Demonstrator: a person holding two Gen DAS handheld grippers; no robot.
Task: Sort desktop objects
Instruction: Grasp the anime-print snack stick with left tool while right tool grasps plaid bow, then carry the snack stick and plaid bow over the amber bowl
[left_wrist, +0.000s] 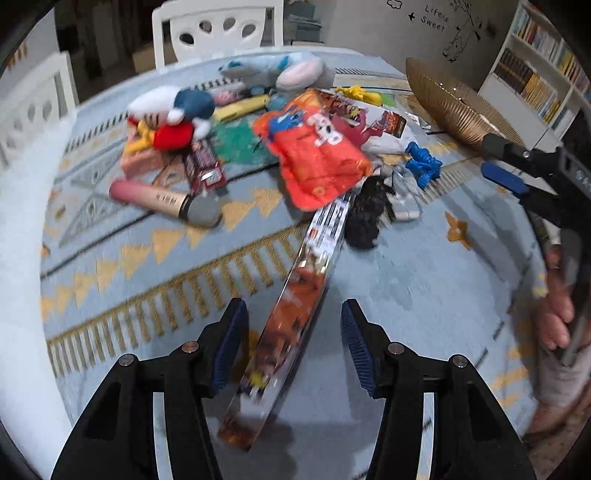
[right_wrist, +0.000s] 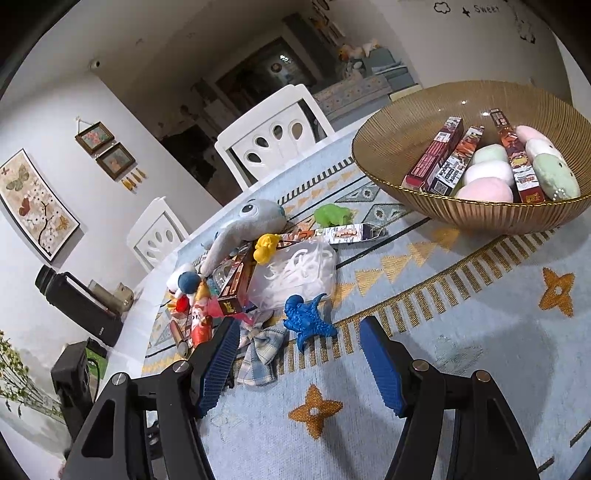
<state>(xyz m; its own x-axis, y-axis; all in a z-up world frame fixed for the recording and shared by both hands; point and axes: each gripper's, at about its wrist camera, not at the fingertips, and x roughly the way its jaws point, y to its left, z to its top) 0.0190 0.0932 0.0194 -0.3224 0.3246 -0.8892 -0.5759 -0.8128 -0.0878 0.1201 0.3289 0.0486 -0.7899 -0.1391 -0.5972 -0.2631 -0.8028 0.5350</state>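
Note:
A pile of toys and snacks lies on the blue patterned tablecloth (left_wrist: 406, 280). A long printed box (left_wrist: 295, 310) reaches from the pile toward me and lies between the spread fingers of my open left gripper (left_wrist: 293, 343), apart from both pads. An orange snack bag (left_wrist: 314, 155), a pink-and-gold microphone (left_wrist: 166, 199), a black figure (left_wrist: 365, 218) and a blue dinosaur (left_wrist: 423, 164) lie beyond. My right gripper (right_wrist: 297, 363) is open and empty above the cloth, just short of the blue dinosaur (right_wrist: 306, 319) and a plaid bow (right_wrist: 258, 354). It also shows in the left wrist view (left_wrist: 509, 166).
A gold ribbed bowl (right_wrist: 480, 214) at the right holds three long boxes and several pastel plush pieces. White chairs (right_wrist: 273, 136) stand behind the table. A grey plush elephant (right_wrist: 247, 221), a yellow figure (right_wrist: 266, 247) and a clear bag of white pieces (right_wrist: 299, 273) sit in the pile.

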